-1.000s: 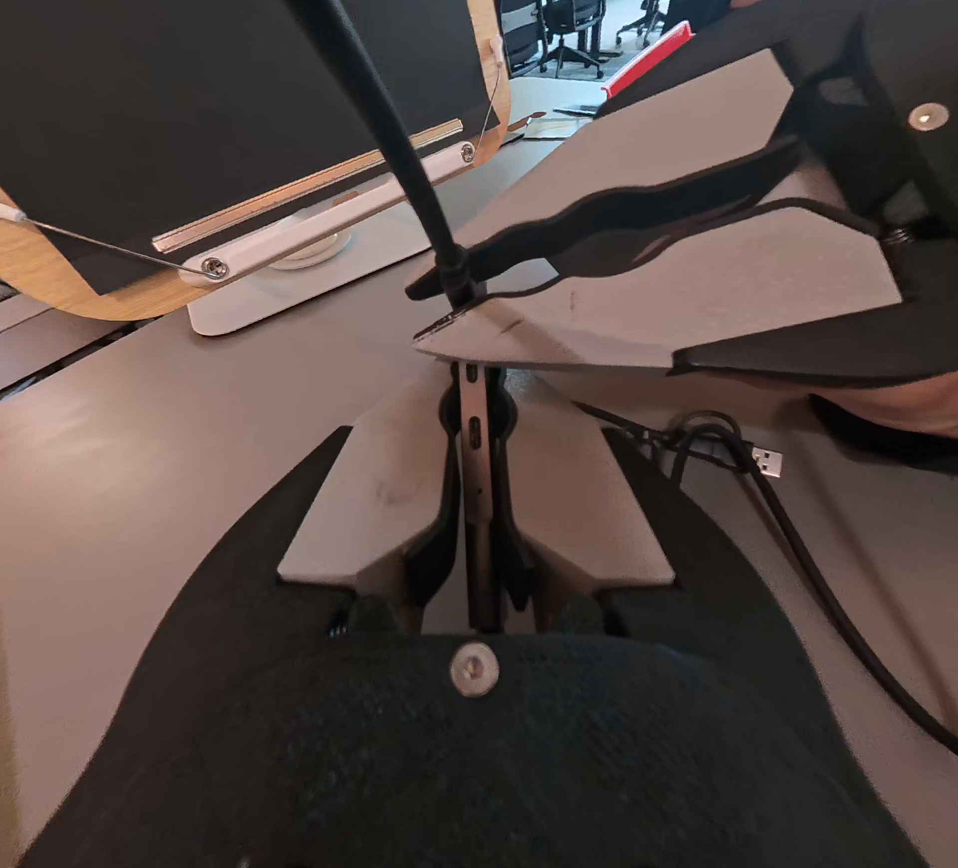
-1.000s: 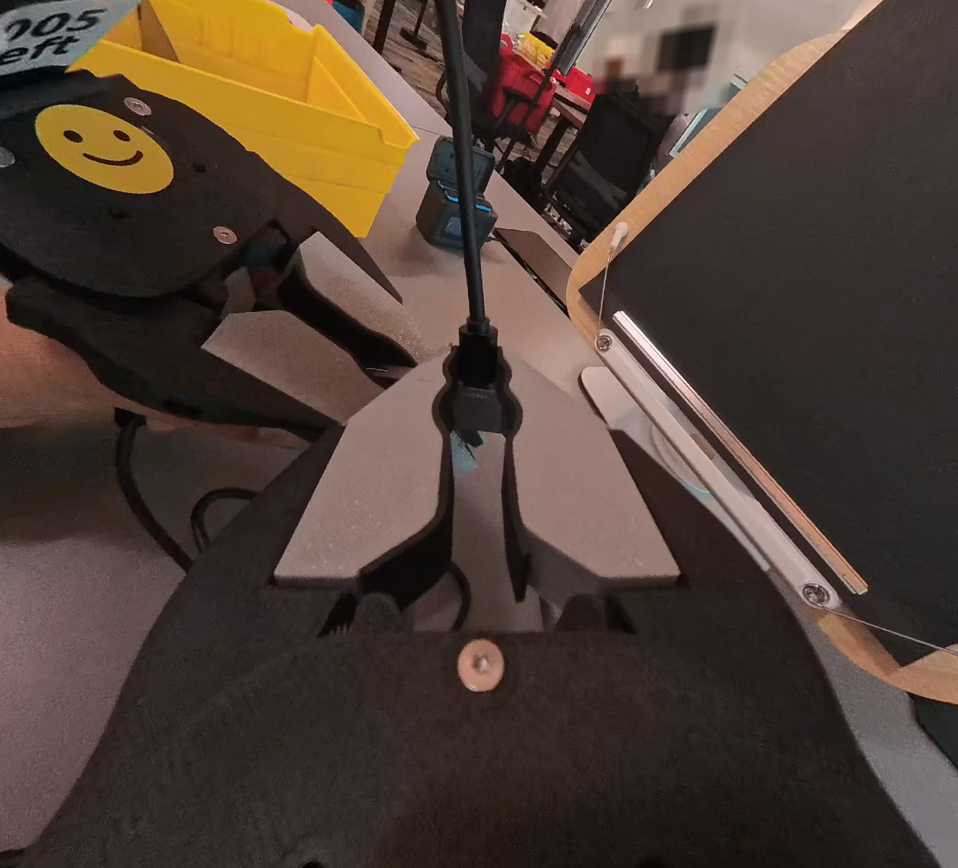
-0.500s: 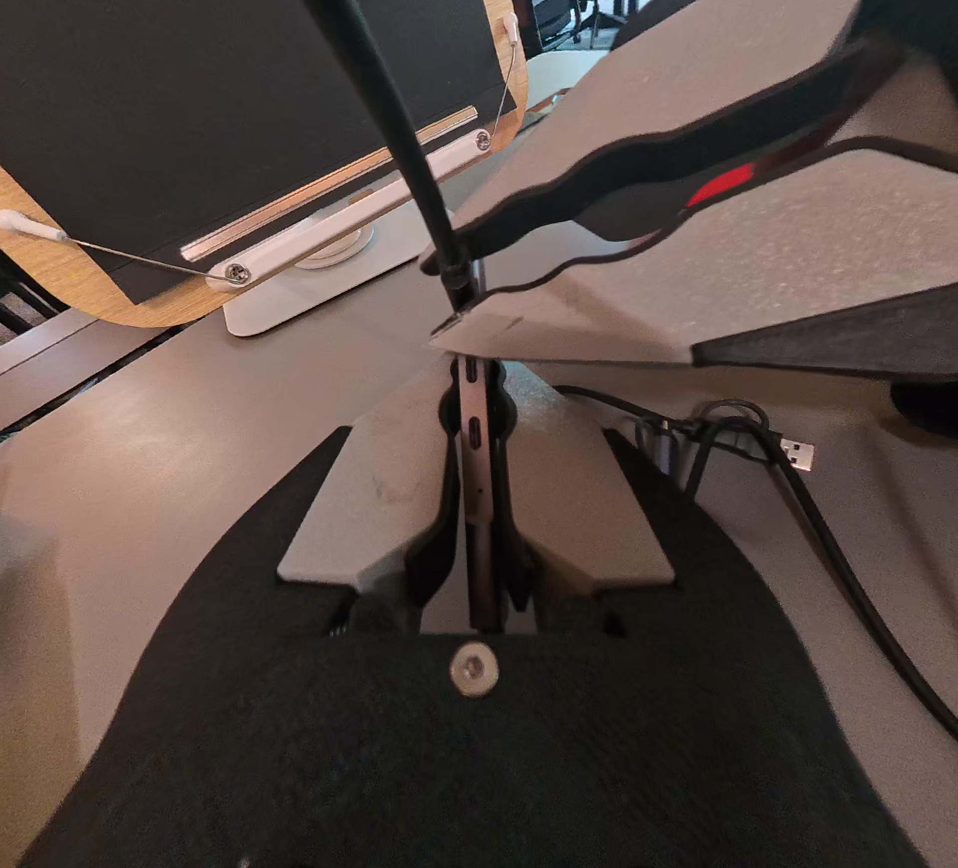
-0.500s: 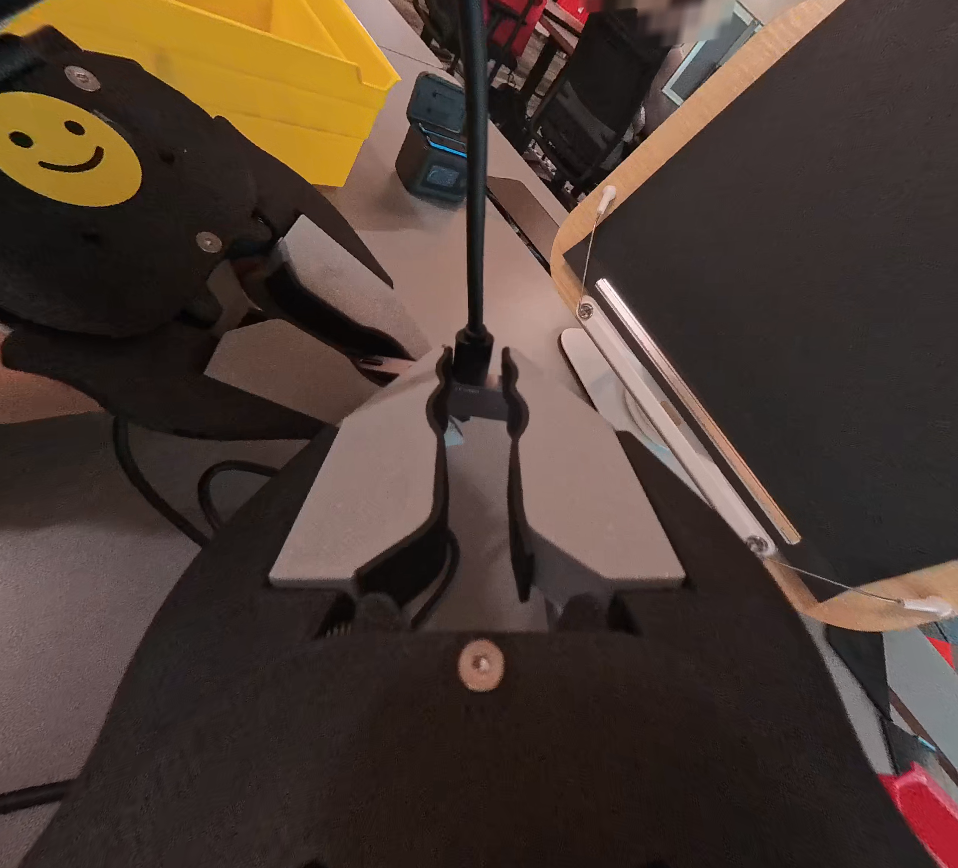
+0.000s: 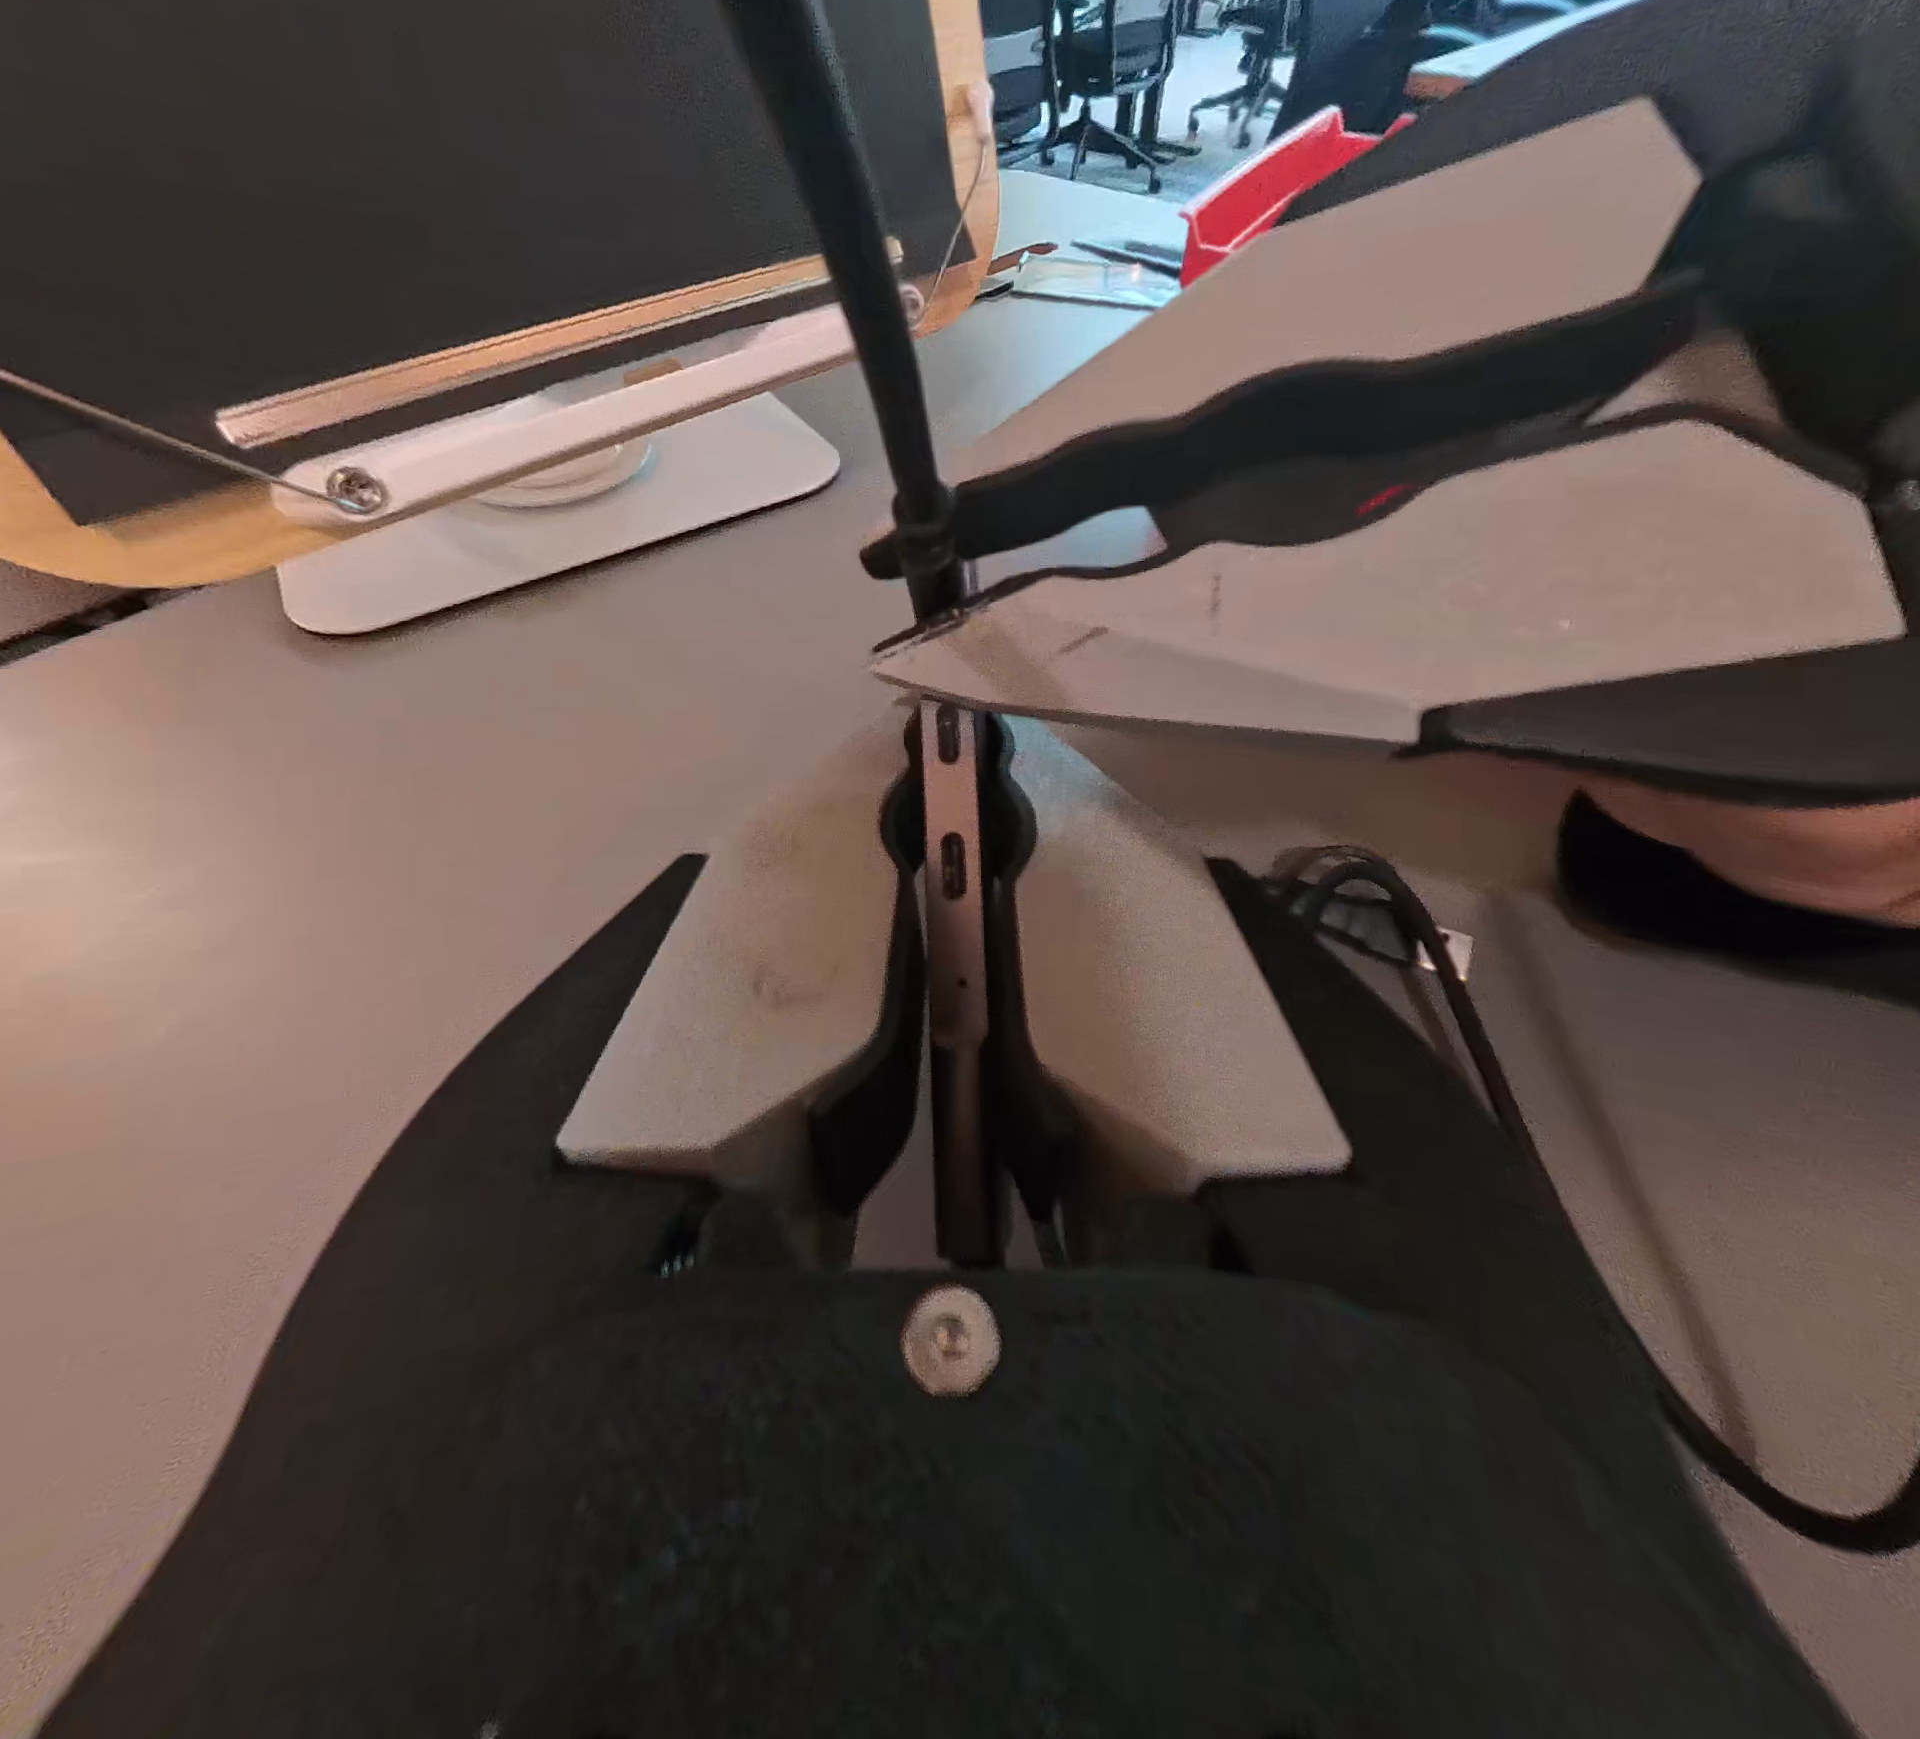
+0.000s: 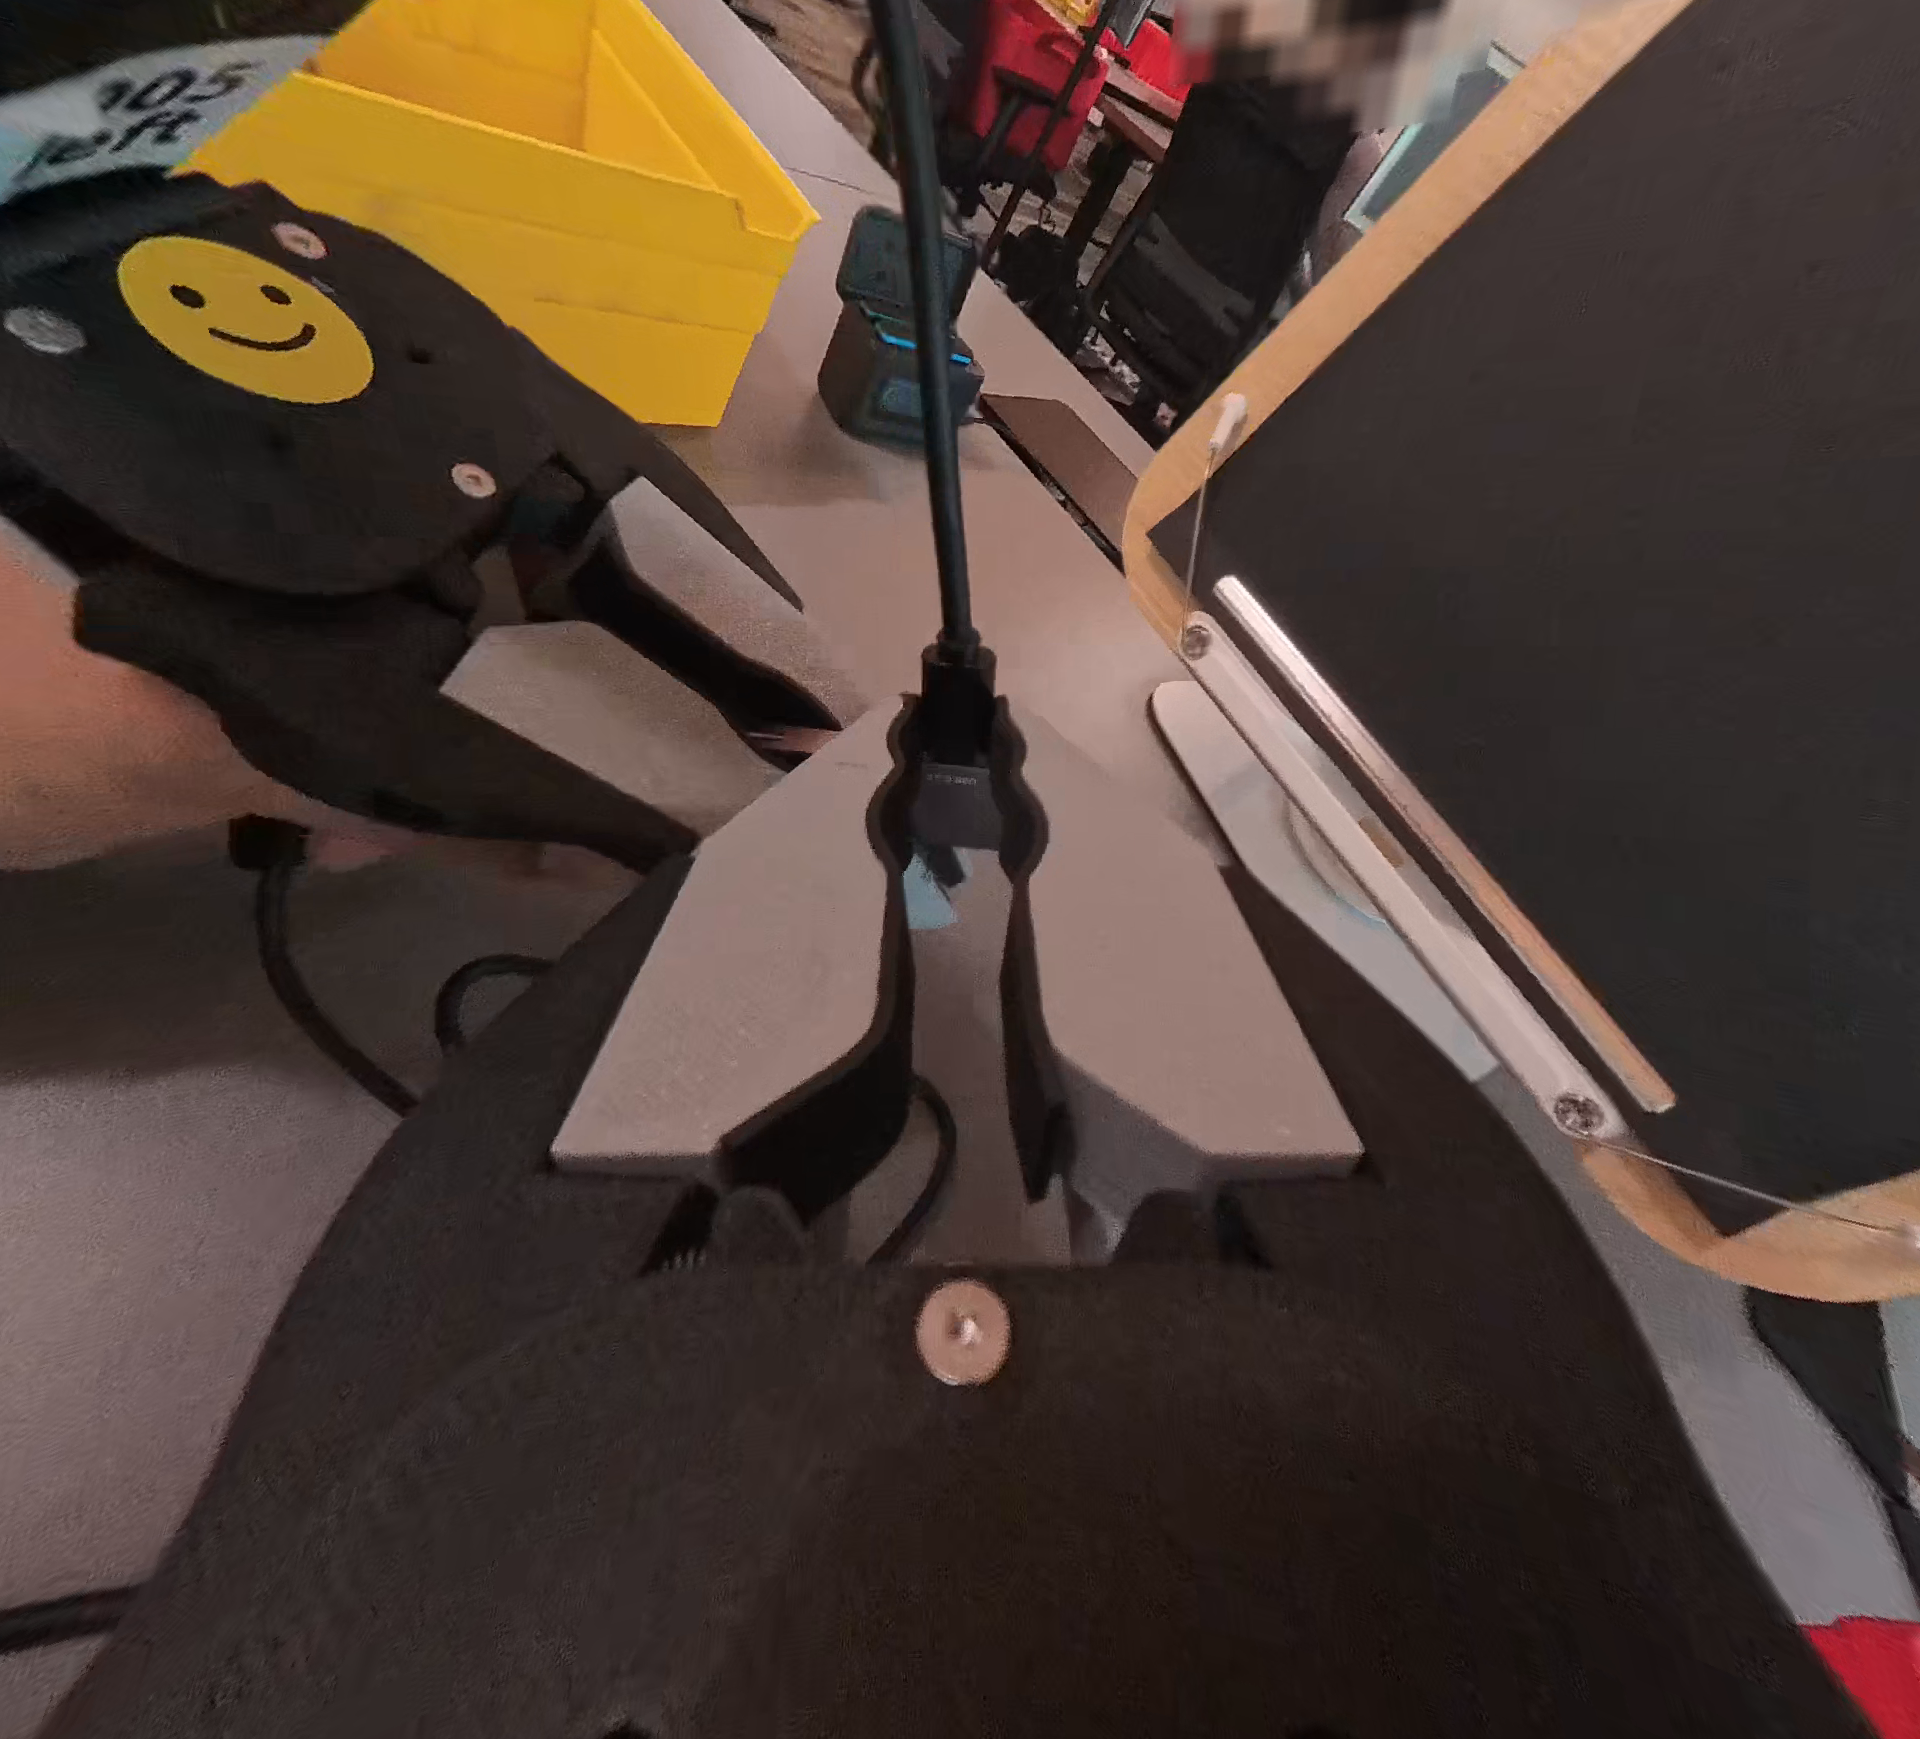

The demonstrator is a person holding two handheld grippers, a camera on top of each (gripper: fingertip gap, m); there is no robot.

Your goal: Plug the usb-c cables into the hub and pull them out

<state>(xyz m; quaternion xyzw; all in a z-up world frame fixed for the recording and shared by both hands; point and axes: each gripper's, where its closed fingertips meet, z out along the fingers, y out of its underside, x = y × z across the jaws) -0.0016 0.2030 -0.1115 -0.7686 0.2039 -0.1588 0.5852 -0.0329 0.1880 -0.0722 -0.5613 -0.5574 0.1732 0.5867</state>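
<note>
My left gripper (image 5: 951, 723) is shut on the hub (image 5: 958, 920), a thin grey slab held on edge with two empty ports facing up. My right gripper (image 6: 956, 713) is shut on the black USB-C plug (image 6: 958, 796); its cable (image 6: 914, 235) rises out of view. In the left wrist view the right gripper (image 5: 904, 598) reaches in from the right and holds the plug (image 5: 930, 546) at the hub's far end. Its lower finger hides whether the plug sits in a port. In the right wrist view the left gripper (image 6: 800, 713), with a yellow smiley, is at left.
A black board with a wooden rim stands on a white base (image 5: 561, 494) just behind. A yellow bin (image 6: 540, 235) and a small black device (image 6: 894, 380) sit farther along the grey table (image 5: 416, 858). A loose black cable (image 5: 1455, 951) lies on the right. My hands' fingertips stand some 5 cm from each other.
Both grippers keep their hold. The right gripper swung closer to the left camera half a second ago and is now back about where it was. The plug stays at the hub's far end.
</note>
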